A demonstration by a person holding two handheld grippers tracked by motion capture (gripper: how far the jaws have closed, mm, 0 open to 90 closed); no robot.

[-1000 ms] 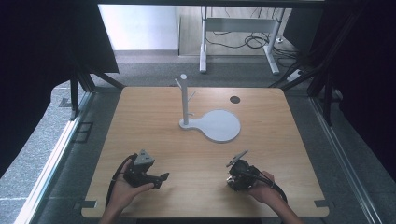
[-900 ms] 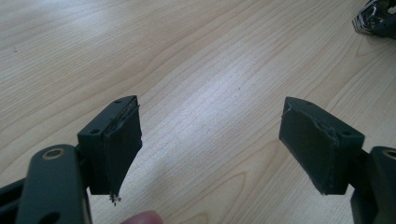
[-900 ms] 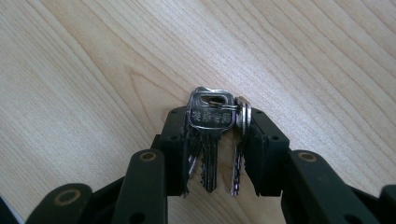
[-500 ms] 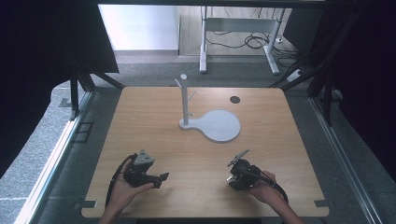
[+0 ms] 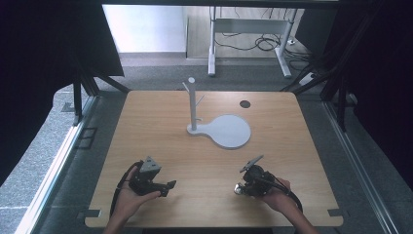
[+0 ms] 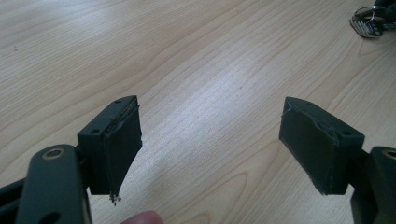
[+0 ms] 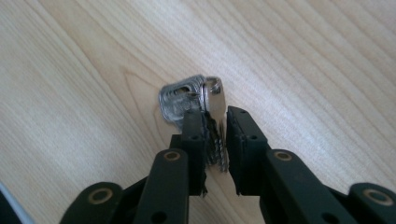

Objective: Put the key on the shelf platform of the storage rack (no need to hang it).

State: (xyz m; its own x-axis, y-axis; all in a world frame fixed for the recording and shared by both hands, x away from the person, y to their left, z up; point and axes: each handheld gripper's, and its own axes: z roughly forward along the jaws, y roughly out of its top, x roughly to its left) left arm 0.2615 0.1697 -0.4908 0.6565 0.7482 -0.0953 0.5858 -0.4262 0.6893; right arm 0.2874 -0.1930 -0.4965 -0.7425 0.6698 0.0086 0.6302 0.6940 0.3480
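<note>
The right gripper (image 7: 215,140) is clenching a bunch of keys (image 7: 196,100) (silvery, protruding past its tips), while the left gripper (image 6: 210,140) is gaping, released, over bare table (image 6: 196,60).

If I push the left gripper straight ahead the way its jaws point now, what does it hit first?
Probably nothing soon: the left gripper is open, with bare table ahead between its jaws. The keys in the right gripper lie off to the side, likely clear, though depth is uncertain.
</note>
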